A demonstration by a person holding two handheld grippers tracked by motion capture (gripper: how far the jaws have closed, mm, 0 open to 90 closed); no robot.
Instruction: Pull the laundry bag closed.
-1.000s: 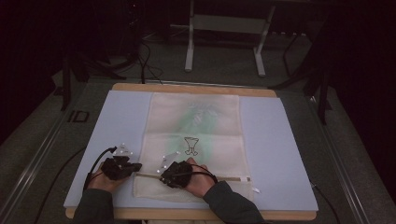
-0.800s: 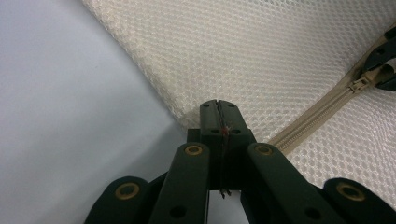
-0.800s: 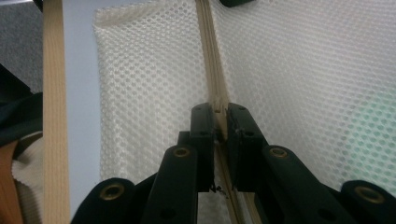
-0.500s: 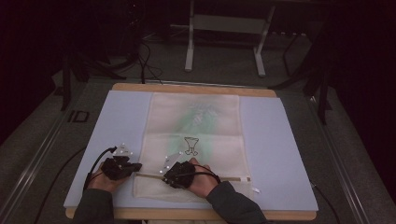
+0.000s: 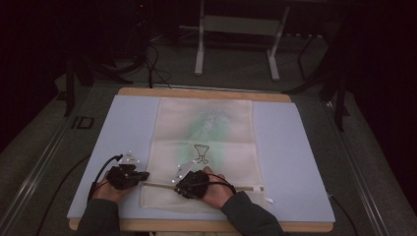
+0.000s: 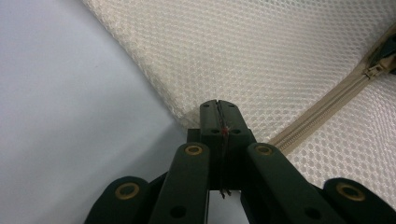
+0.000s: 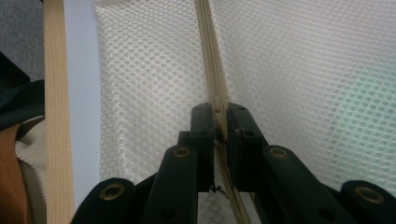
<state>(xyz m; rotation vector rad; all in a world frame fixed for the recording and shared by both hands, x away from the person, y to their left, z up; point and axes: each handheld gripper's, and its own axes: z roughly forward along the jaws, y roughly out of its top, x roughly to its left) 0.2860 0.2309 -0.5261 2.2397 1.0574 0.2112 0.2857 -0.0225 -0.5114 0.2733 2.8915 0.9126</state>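
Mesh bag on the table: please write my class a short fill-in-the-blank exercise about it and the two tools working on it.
1. The cream mesh bag lies flat on a pale ____ mat.
2. The right tool is shut on the bag's ____.
3. The left tool pinches the bag at its ____ end of the zipper, in the high view.
4. The black drawing on the bag is shaped like a ____.

Missing words: blue; zipper pull; left; glass

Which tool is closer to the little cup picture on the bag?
Right. The right tool sits on the zipper just below the cup picture. The left tool pinches the mesh bag at its left edge, farther away.
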